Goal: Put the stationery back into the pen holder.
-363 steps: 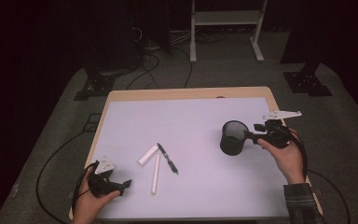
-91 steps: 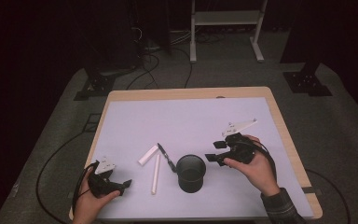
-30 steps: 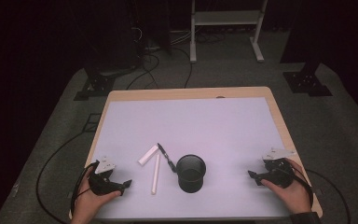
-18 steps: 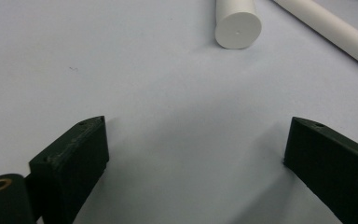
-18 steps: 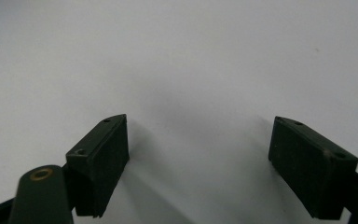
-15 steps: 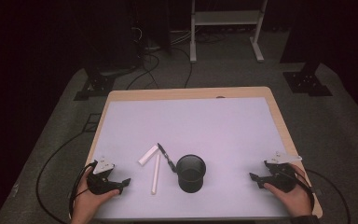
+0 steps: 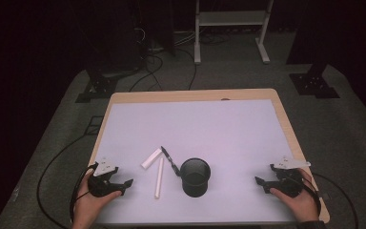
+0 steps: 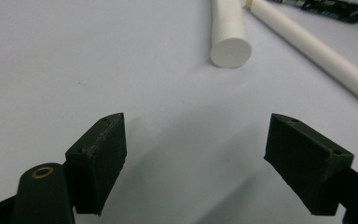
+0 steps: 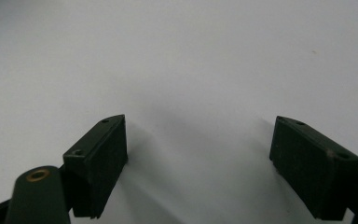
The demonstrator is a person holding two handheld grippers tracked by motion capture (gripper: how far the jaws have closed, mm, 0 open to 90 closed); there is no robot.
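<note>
Left hand-held gripper (image 7: 124, 183): resting on the bench (image 7: 228, 124), jaws standing wide apart, gripping nothing. Right hand-held gripper (image 7: 259, 182): likewise wide and empty.

White stick (image 7: 159, 177): lying flat just left of the black cup (image 7: 195, 177), long axis running near-to-far.

Risk: round stick likely rolling away under an off-centre pinch, or knocking the short white cylinder (image 7: 151, 158) and black pen (image 7: 169, 160).

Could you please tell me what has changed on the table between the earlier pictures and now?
The right gripper carried the black cup from the right side to beside the black pen, let go, and withdrew open to the right edge. The left gripper, the pen and both white sticks stayed put.
</note>
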